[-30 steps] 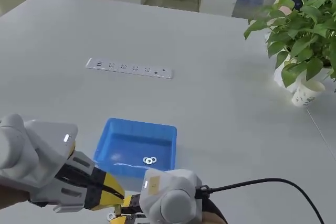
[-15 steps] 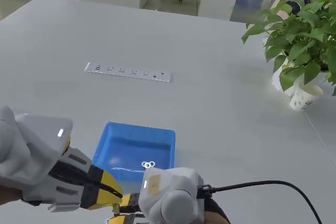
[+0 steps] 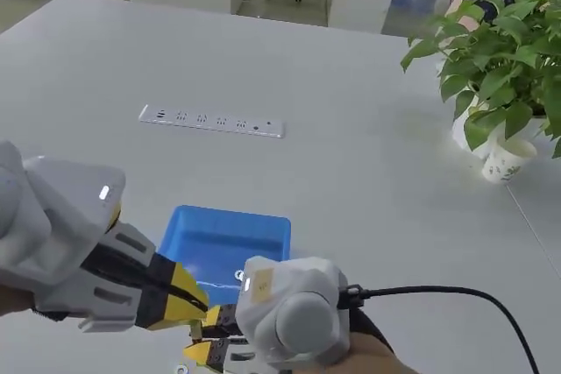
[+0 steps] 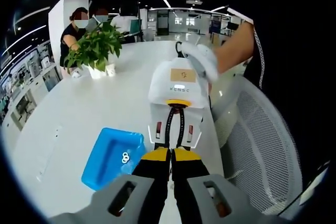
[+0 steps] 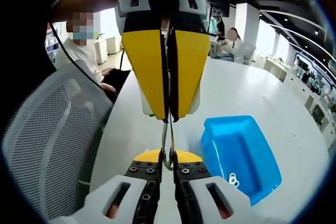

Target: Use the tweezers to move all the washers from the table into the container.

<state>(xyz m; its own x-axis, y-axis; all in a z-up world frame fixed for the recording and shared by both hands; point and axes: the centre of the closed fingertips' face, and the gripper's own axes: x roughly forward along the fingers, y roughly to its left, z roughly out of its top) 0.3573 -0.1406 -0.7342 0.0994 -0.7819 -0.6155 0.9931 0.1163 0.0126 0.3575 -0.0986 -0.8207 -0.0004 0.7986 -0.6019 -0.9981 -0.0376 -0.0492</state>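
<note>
The blue container [image 3: 223, 232] sits on the grey table just beyond both grippers, with a few washers [image 3: 238, 275] in its near end. My left gripper [image 3: 206, 313] reaches in from the left and my right gripper [image 3: 198, 344] faces it, tip to tip. In the right gripper view, thin metal tweezers [image 5: 168, 148] run from the left gripper's shut yellow jaws down into my right gripper [image 5: 168, 164], which is also shut on them. My left gripper [image 4: 171, 151] is shut too, with the container [image 4: 107, 161] and washers [image 4: 125, 157] to its left. A small ring [image 3: 181, 369] lies at the bottom edge.
A white power strip [image 3: 210, 120] lies beyond the container. A potted plant [image 3: 491, 50] and a paper cup [image 3: 507, 159] stand at the far right. A white mesh chair [image 4: 262, 145] stands close to the table's near edge. A black cable [image 3: 456, 293] trails right from the right gripper.
The view has tilted slightly. Both grippers stay tip to tip; the right gripper's body has risen a little and hides more of the container's near edge.
</note>
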